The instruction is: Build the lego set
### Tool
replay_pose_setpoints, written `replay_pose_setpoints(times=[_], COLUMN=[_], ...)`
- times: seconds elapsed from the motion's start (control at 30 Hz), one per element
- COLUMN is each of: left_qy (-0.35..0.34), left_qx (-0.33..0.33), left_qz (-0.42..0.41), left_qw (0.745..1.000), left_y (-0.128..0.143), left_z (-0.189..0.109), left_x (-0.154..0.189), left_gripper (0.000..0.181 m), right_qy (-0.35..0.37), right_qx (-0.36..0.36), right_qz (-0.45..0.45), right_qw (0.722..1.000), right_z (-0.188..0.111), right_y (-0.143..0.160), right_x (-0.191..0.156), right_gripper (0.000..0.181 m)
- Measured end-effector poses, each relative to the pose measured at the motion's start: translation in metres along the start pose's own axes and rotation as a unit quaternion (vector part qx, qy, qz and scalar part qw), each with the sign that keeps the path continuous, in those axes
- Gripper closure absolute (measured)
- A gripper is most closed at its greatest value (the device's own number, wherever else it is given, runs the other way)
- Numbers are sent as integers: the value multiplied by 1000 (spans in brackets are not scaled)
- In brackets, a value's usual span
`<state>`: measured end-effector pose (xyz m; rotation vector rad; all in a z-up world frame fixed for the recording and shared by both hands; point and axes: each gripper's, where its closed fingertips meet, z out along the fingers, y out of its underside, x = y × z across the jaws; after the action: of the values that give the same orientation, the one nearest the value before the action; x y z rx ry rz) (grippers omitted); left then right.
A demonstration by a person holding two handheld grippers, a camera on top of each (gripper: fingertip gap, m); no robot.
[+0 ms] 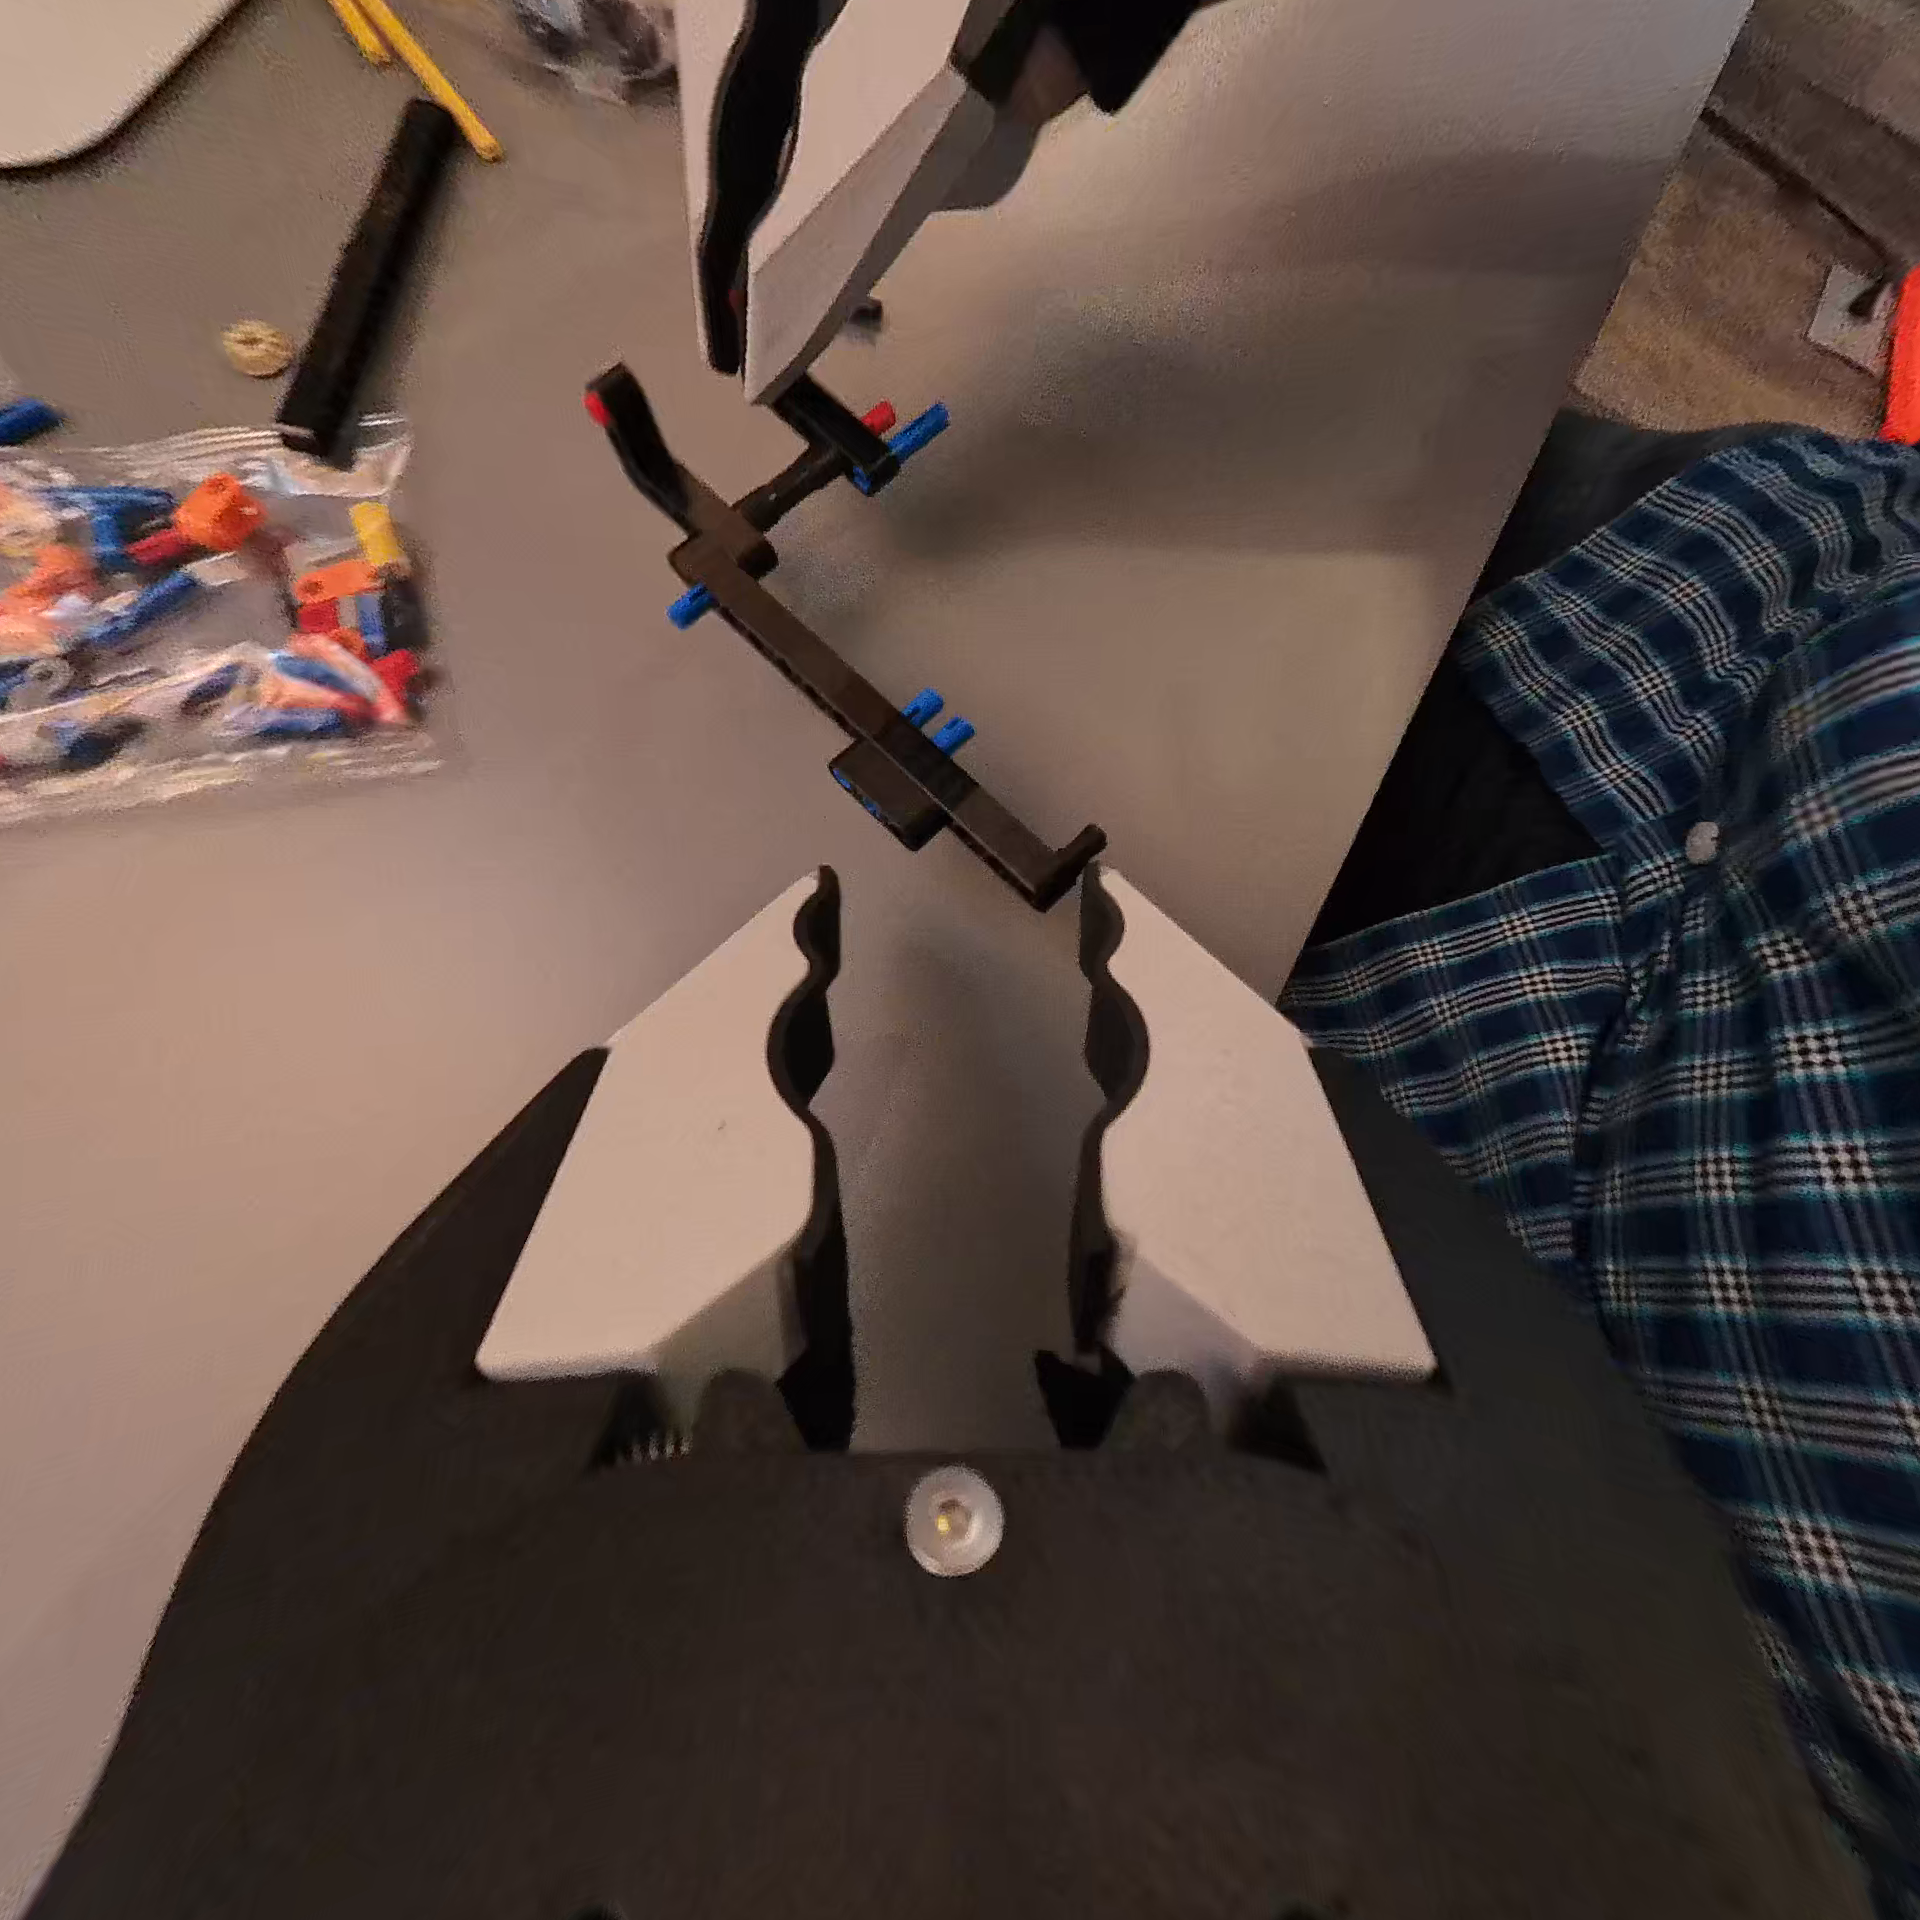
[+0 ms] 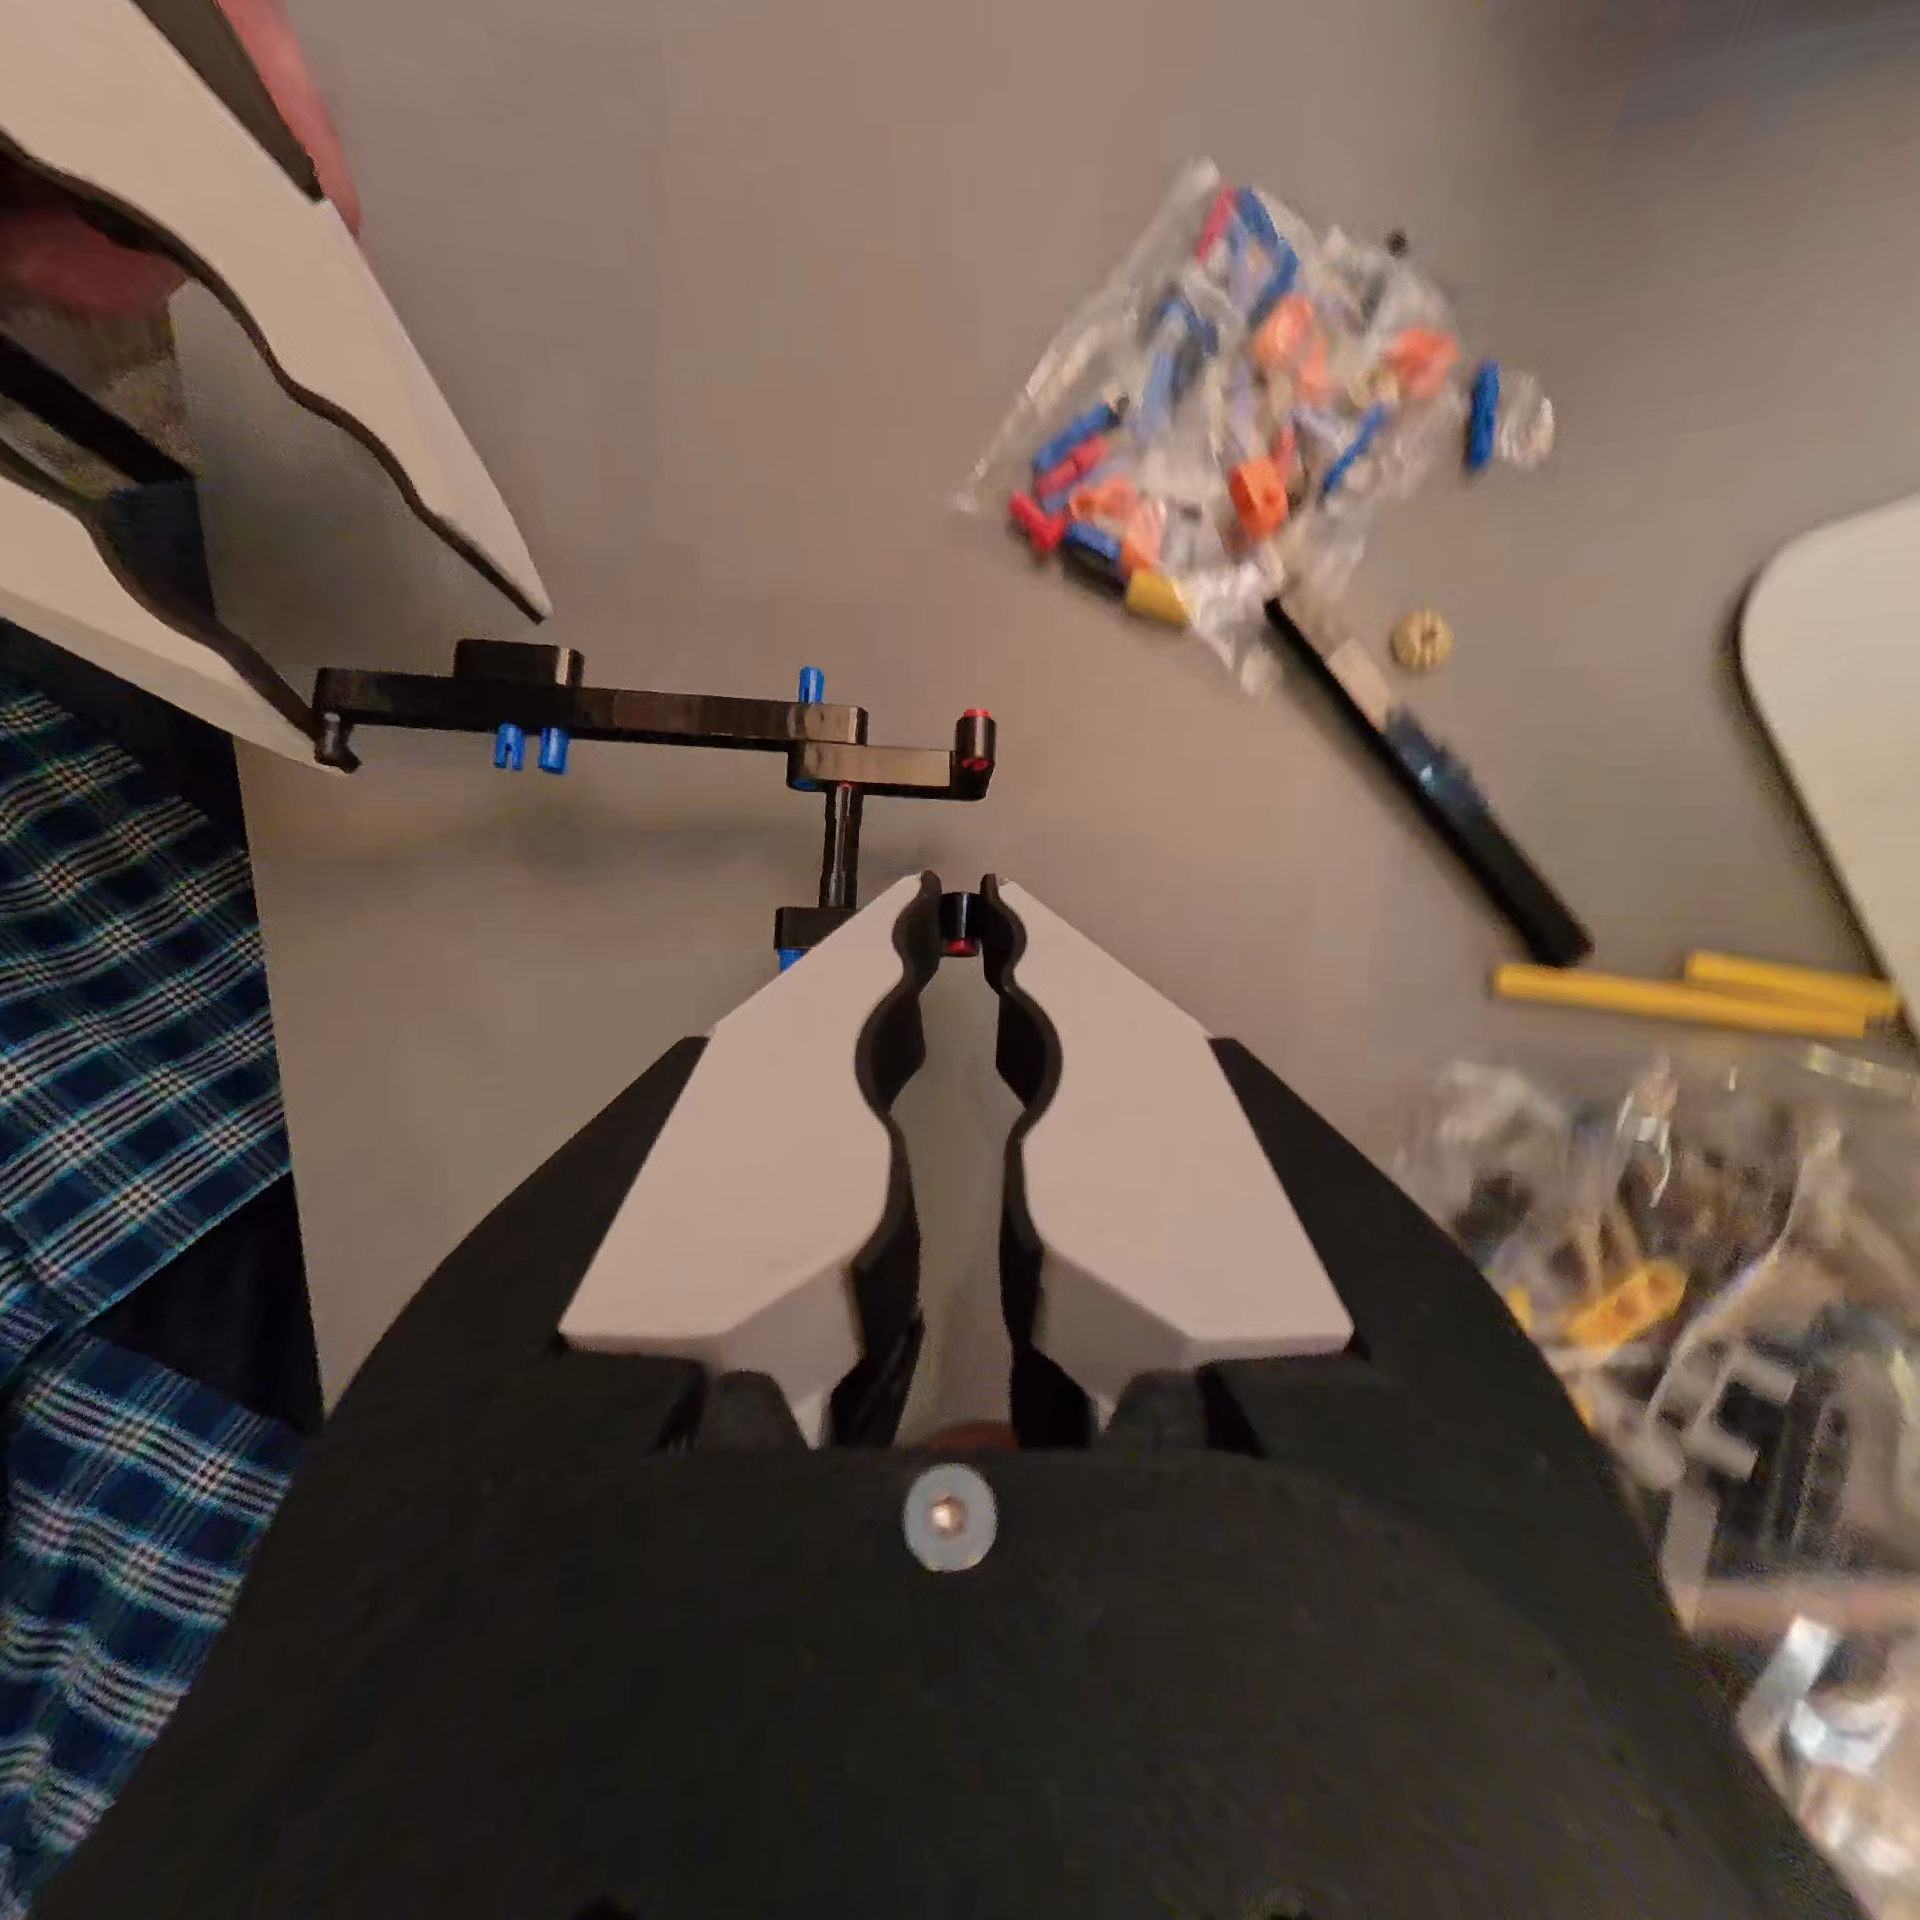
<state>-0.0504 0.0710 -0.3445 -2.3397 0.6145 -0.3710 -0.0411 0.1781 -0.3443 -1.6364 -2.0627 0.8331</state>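
— While the right gripper (image 2: 958,883) pinches a small black connector with a red pin at its fingertips, what is the left doing?

— The left gripper (image 1: 956,873) has its jaws parted; only one fingertip touches the hooked end of the black lego assembly (image 1: 831,644).

— How does that assembly look?

— A long black beam with blue pins (image 2: 530,746) poking out, a shorter black liftarm (image 2: 894,767) with a red-tipped end, and a black axle down to the pinched connector. It hangs above the grey table (image 2: 727,312), between both grippers.

— And farther out?

— A clear bag of blue, orange and red parts (image 2: 1236,436), a black stick (image 2: 1434,790), yellow rods (image 2: 1683,1003), a tan gear (image 2: 1419,634), another bag of dark pieces (image 2: 1683,1299).
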Motion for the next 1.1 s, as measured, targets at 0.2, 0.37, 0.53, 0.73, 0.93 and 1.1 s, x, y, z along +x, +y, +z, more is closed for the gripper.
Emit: replay_pose_setpoints(times=[0.2,0.37,0.53,0.73,0.93,1.1], left_qy=[-19,-44,-53,-81,-115,-123], left_qx=[22,53,27,-8,-19,-20], left_qz=[-32,-35,-58,-63,-69,-74], left_qw=[999,997,997,995,991,989], left_y=[16,30,50,65,74,74], left_z=[-37,-55,-46,-33,-36,-36], left_x=[-16,-31,-48,-61,-83,-91], left_gripper=[126,132,135,137,139,139], right_qy=[-36,-74,-91,-90,-71,-57], right_qx=[-13,-21,-30,-51,-52,-55], right_qz=[-110,-182,-239,-264,-245,-236], right_qw=[993,980,966,959,966,968], right_z=[33,65,90,115,132,138], right_y=[-53,-86,-108,-116,-119,-119], right_x=[-10,-23,-26,-21,-9,-4], right_gripper=[177,177,177,177,177,175])
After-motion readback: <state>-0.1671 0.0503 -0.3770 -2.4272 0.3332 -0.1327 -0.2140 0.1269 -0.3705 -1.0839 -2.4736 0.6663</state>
